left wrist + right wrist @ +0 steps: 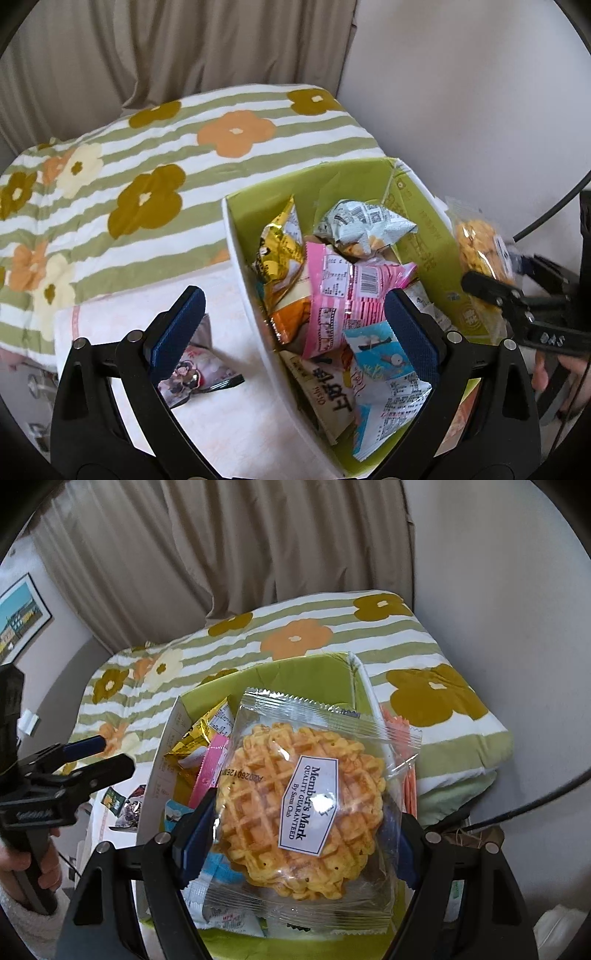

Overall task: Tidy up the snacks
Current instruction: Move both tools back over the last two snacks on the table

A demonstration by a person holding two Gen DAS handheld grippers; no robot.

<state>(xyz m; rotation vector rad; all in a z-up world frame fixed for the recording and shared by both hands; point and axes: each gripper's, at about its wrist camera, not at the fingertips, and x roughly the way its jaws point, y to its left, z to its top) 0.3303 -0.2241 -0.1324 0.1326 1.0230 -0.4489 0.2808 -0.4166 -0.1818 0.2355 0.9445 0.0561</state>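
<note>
A green cardboard box holds several snack packets: a pink one, a gold one, a pale grey one and a light blue one. My left gripper is open and empty, its jaws straddling the box's near white wall. One small packet lies outside the box on the pale cloth. My right gripper is shut on a clear-wrapped waffle and holds it above the box. The waffle also shows at the right of the left wrist view.
The box rests on a pale pink cloth over a bed. A folded green-striped flowered quilt lies behind it. Beige curtains and a white wall stand beyond. More small packets lie left of the box.
</note>
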